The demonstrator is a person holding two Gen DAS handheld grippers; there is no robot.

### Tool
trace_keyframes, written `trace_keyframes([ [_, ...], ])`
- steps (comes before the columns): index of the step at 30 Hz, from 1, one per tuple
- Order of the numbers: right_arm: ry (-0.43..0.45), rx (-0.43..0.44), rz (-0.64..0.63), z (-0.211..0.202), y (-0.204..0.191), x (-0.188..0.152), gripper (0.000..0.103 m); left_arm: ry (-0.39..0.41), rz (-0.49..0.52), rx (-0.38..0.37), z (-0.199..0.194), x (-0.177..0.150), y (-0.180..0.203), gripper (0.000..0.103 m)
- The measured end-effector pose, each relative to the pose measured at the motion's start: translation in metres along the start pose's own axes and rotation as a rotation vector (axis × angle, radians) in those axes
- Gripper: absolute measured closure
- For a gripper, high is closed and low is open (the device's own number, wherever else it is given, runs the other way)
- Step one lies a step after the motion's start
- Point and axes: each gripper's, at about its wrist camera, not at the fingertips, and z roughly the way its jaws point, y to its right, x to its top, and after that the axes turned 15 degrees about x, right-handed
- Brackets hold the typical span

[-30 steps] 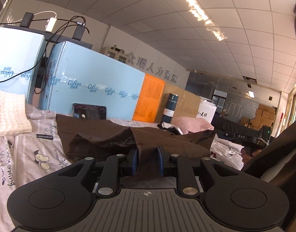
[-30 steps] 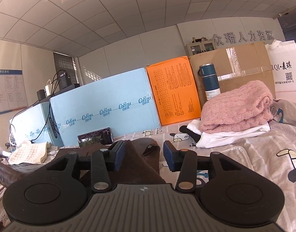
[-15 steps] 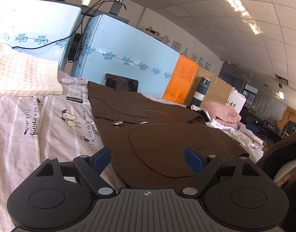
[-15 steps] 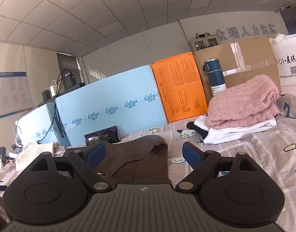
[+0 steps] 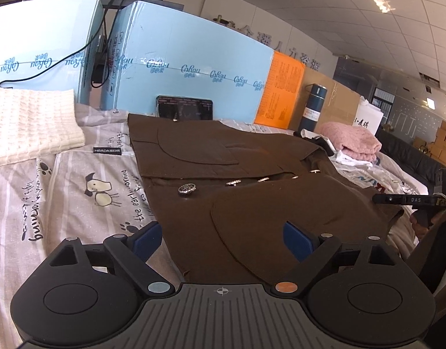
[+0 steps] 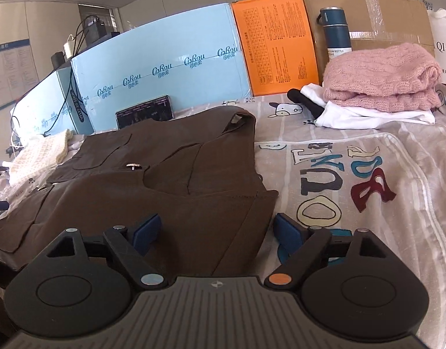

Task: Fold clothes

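Note:
A brown buttoned vest (image 5: 252,192) lies spread flat on the printed bedsheet (image 5: 77,192), with metal buttons (image 5: 187,188) down its front. My left gripper (image 5: 223,240) is open and empty just above the vest's near hem. In the right wrist view the same vest (image 6: 153,180) lies flat, armhole and shoulder strap toward the back. My right gripper (image 6: 215,231) is open and empty over the vest's near right edge.
A folded cream knit (image 5: 28,122) lies at the left. A pink sweater on white clothes (image 6: 380,78) sits at the back right. Blue foam boards (image 5: 188,67), an orange board (image 6: 275,46), a phone (image 5: 184,107), a blue bottle (image 6: 335,33) and a cardboard box line the back.
My left gripper let go of the bunched brown vest and opened; the vest now lies flat. My right gripper also opened wide. Both views tilted down toward the bed.

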Motion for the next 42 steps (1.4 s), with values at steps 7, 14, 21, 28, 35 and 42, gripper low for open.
trace_keyframes([
  [7,-0.015,-0.041,-0.081,-0.005,0.002,0.000,0.079,-0.094,0.061,-0.037,0.039,0.021,-0.007,0.011],
  [14,0.097,-0.100,-0.075,-0.020,-0.001,0.023,0.033,-0.115,0.084,-0.112,0.057,0.030,-0.006,0.011],
  [21,0.102,0.129,-0.183,0.007,-0.040,0.052,0.028,-0.139,0.052,-0.008,0.065,0.030,-0.017,0.011],
  [28,-0.106,0.151,-0.372,0.075,-0.077,0.046,0.028,-0.098,0.077,-0.051,0.057,0.030,-0.008,0.009],
  [35,-0.175,0.132,-0.393,0.089,-0.077,0.032,0.024,-0.103,0.084,-0.085,0.061,0.032,-0.006,0.010],
  [42,-0.184,0.135,-0.348,0.090,-0.071,0.028,0.021,-0.068,0.113,-0.088,0.068,0.035,-0.004,0.016],
])
